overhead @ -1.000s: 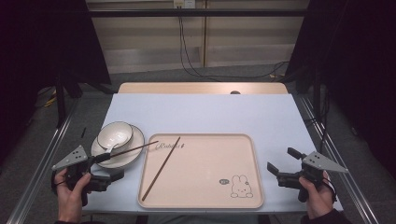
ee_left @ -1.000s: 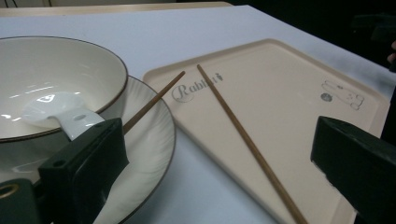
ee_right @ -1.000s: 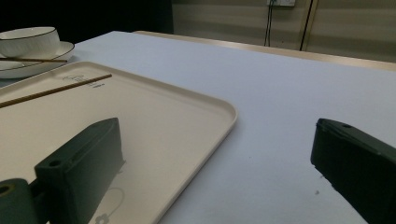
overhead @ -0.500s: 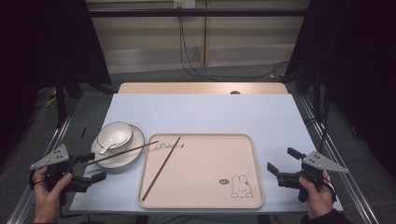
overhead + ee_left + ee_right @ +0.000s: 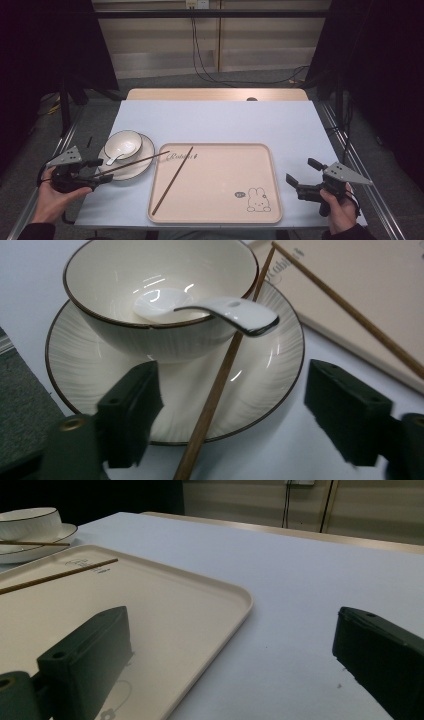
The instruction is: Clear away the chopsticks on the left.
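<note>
A white bowl (image 5: pixel 123 143) with a white spoon (image 5: pixel 227 314) in it stands on a white plate (image 5: pixel 141 161) at the table's left. One brown chopstick (image 5: pixel 216 392) lies across the plate's rim, its far tip on the beige tray (image 5: pixel 220 200). A second chopstick (image 5: pixel 173 181) lies slanted in the tray. My left gripper (image 5: pixel 101 170) is at the plate's left edge, open. Its jaws have just been closing, and the first chopstick's near end runs between them (image 5: pixel 232 390) untouched. My right gripper (image 5: pixel 301 170) is open and holds nothing, right of the tray.
The pale table (image 5: pixel 215 120) stretches back behind the tray, with a wooden strip along its far edge. The tray has a rabbit drawing (image 5: pixel 257 201) near its front right corner. Metal rails run along both table sides. Cables hang at the back.
My left gripper drew back to the left, then came right again to the chopstick's near end at the plate, with its jaws narrower. The right gripper has stayed still.
</note>
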`<state>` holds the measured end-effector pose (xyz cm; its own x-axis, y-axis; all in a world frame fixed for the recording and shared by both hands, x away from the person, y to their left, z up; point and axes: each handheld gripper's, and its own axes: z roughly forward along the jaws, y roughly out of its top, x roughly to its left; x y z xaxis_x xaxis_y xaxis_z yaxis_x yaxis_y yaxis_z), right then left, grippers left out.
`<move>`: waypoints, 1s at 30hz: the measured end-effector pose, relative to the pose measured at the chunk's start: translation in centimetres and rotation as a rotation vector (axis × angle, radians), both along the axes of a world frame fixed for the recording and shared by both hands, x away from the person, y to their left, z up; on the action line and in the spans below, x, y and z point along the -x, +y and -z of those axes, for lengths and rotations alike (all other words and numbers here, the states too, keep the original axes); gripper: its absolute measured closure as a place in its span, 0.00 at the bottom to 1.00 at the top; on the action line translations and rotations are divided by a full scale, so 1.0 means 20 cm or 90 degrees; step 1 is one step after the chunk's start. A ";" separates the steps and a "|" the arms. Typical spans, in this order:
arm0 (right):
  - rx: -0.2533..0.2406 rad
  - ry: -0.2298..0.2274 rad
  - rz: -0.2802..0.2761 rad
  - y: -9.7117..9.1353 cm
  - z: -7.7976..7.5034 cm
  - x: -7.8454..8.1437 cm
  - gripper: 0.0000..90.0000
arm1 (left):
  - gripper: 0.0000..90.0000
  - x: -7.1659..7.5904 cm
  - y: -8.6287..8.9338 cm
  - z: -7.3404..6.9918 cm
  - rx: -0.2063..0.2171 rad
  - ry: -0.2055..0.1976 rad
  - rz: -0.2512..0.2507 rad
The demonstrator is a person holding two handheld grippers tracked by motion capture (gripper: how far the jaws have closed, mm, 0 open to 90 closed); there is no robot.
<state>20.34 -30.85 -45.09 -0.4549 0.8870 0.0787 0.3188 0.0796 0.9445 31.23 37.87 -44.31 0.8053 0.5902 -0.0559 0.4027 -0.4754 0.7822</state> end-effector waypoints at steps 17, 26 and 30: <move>0.001 0.002 0.001 0.00 0.00 0.00 0.02 | 0.70 -0.10 -0.09 0.04 -0.067 0.050 0.045; 0.000 0.003 -0.001 0.00 0.00 0.00 0.02 | 0.88 -0.11 -0.13 0.04 -0.082 0.050 0.065; 0.001 0.003 0.001 0.00 0.00 0.00 0.02 | 0.93 -0.10 -0.14 0.04 -0.084 0.051 0.074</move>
<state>20.38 -30.88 -45.14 -0.4537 0.8876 0.0799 0.3240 0.0807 0.9426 33.21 35.10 -45.04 0.8647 0.4998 -0.0509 0.3977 -0.6192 0.6771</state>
